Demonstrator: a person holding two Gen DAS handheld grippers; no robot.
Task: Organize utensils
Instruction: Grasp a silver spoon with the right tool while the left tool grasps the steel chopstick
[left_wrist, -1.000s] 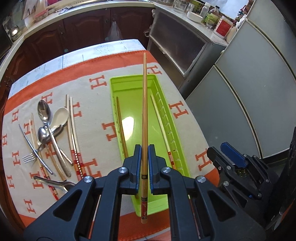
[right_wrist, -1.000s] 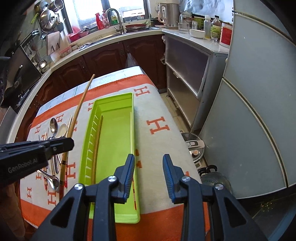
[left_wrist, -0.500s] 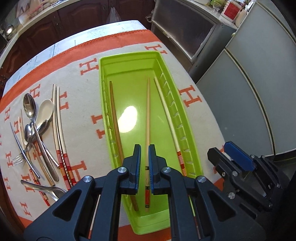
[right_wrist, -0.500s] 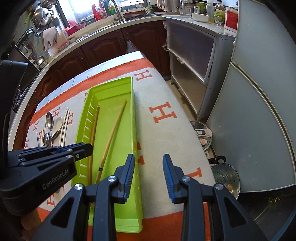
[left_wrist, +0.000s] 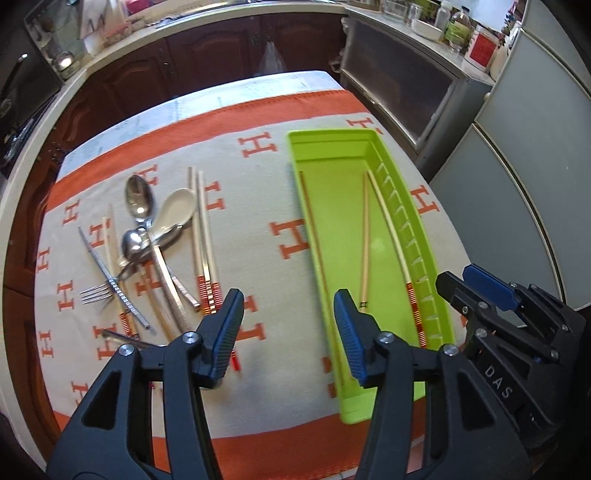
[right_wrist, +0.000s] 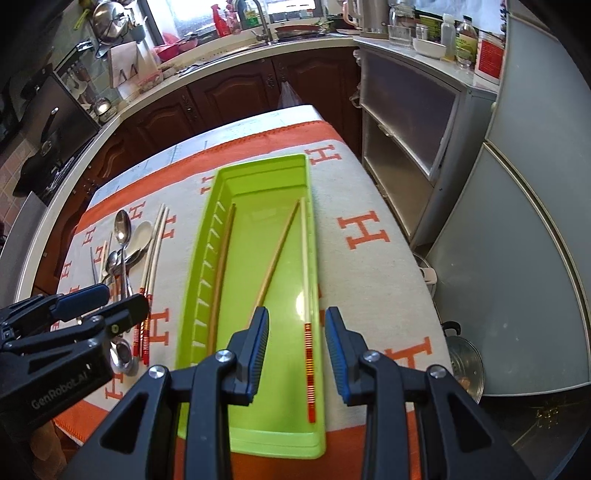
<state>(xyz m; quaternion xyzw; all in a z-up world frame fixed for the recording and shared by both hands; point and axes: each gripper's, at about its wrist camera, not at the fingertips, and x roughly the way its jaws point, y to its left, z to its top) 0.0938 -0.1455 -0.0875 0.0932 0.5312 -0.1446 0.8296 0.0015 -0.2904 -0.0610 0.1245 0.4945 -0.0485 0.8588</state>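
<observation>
A lime-green tray (left_wrist: 436, 291) (right_wrist: 195, 295) lies on the orange-and-cream cloth and holds three chopsticks: a brown one (left_wrist: 312, 229) at its left wall, a bamboo one (left_wrist: 365, 240) (right_wrist: 279, 251) in the middle and a pale one with a red-banded end (left_wrist: 391, 236) (right_wrist: 306, 295) on the right. My left gripper (left_wrist: 288, 328) is open and empty above the cloth, just left of the tray. My right gripper (right_wrist: 295, 343) is open and empty over the tray's near end. Loose utensils lie left of the tray: a chopstick pair (left_wrist: 203, 236), spoons (left_wrist: 138, 199), a fork (left_wrist: 98, 293).
The table's right edge drops off next to grey cabinets (right_wrist: 517, 221). A pot (right_wrist: 463, 365) stands on the floor below it. Dark kitchen cupboards (left_wrist: 207, 62) and a counter run behind the table. The right gripper's body shows at the lower right of the left wrist view (left_wrist: 517, 332).
My left gripper opened and let the bamboo chopstick go into the tray, then moved left off the tray. The right gripper stayed open above the tray's near end.
</observation>
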